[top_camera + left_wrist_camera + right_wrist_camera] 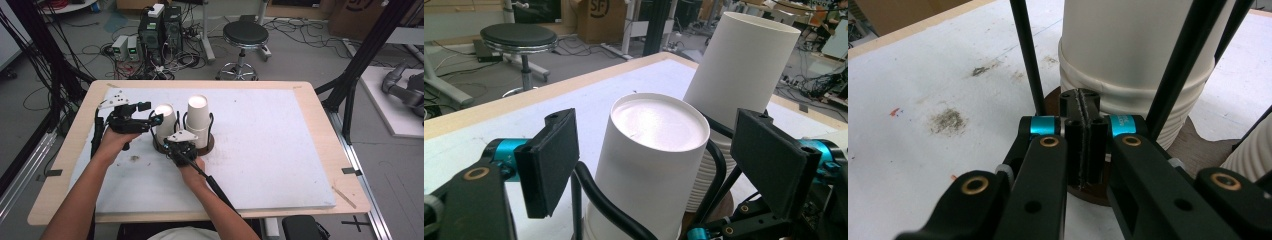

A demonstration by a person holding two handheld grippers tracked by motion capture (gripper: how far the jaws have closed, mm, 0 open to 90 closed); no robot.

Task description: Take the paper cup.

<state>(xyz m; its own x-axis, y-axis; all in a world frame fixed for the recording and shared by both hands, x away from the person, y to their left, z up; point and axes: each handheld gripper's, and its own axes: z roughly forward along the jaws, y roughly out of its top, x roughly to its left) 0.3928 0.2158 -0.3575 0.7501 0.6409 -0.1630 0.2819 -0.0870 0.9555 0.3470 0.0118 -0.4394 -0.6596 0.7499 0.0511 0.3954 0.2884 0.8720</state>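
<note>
At frame centre, the upturned white paper cup stack (651,165) is seen standing upright in the black wire holder (210,131), straddled untouched by the wide-open left tongs (659,165). The right tongs (1087,137) are shut empty against the holder's brown wooden base (1198,137).

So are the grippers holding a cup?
No. The left gripper is open around the top cup without touching it. The right gripper is shut on nothing, by the stand's base.
</note>
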